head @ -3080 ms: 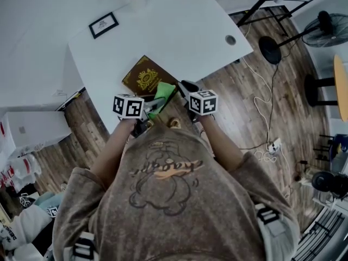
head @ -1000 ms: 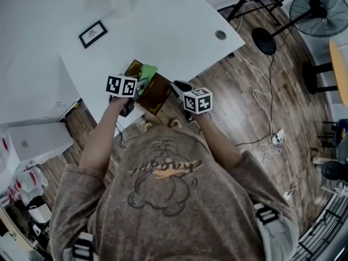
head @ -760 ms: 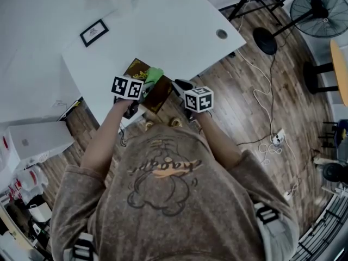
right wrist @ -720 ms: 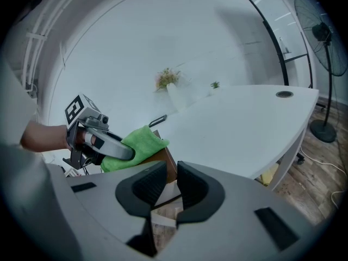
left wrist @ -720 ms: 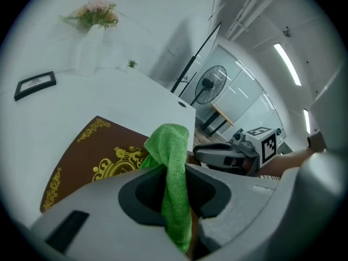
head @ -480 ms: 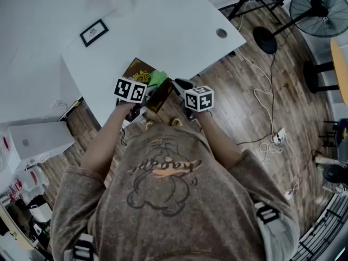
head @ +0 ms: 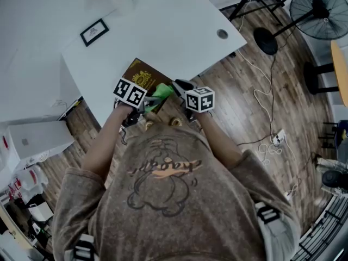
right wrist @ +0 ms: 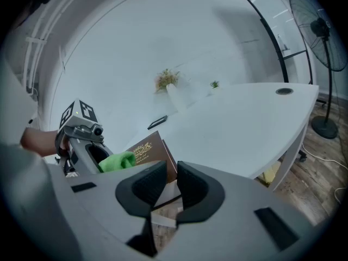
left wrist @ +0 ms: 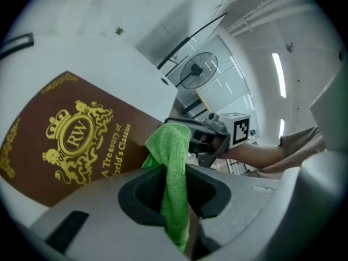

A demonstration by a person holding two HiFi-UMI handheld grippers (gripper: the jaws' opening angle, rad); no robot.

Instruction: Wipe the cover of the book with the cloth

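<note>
Left gripper view: left gripper [left wrist: 171, 184] pinches the cloth [left wrist: 175, 151], which looks soft and light; right gripper [right wrist: 171, 186] nips the stiff, likely slick book [left wrist: 70, 140] by its corner.

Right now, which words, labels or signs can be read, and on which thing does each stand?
"RW": gold crest on the brown hardcover book.
"A Treasury of World's Classics": gold print beside that crest; the "W" is partly hidden.
Orange script on the person's brown T-shirt: not legible.
Black-framed card on the white table: too small to read.
</note>
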